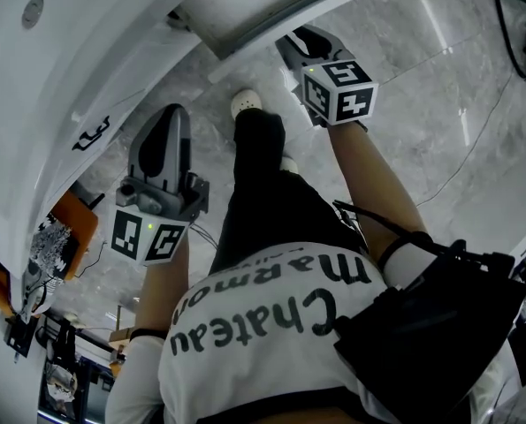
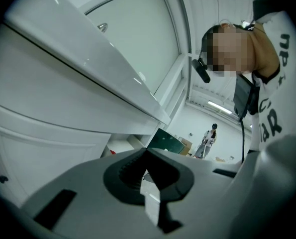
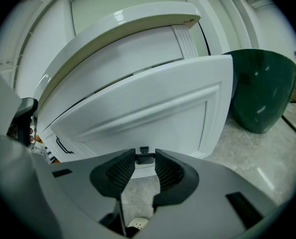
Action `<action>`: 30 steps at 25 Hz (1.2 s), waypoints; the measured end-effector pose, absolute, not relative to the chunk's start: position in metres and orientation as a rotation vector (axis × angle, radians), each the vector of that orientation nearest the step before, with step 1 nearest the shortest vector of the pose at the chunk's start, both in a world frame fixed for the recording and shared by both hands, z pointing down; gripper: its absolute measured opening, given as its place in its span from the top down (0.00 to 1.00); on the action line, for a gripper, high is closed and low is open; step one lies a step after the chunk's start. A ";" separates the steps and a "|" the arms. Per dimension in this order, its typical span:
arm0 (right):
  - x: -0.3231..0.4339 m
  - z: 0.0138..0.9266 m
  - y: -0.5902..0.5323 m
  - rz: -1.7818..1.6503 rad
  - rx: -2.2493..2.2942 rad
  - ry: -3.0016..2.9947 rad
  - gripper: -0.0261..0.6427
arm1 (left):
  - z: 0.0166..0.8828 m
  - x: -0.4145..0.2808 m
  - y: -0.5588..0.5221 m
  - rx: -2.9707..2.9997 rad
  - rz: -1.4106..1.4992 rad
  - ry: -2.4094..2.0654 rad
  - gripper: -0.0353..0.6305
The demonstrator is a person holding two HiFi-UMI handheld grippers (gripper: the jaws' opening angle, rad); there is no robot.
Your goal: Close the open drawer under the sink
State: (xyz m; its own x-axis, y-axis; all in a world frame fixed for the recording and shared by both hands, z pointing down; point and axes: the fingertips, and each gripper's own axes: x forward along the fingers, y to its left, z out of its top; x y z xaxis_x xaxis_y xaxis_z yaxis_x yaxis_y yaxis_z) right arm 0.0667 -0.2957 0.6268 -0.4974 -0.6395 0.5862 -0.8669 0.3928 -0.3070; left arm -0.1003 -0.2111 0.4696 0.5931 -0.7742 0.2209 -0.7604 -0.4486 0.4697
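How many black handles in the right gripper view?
2: center handle low on the open drawer front; left handle beside it at far left. Others may be hidden.

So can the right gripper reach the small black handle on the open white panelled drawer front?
Probably yes: the right gripper has its jaws apart and lined up on the black handle, with nothing showing between them and it.

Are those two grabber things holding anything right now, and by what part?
The left gripper is shut and empty. The small dark handle sits between the right gripper's jaws; a grip cannot be told.
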 end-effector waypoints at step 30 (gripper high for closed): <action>0.052 0.627 -0.322 0.743 1.371 -2.372 0.77 | 0.488 -0.103 -0.215 2.310 -0.037 -1.265 0.93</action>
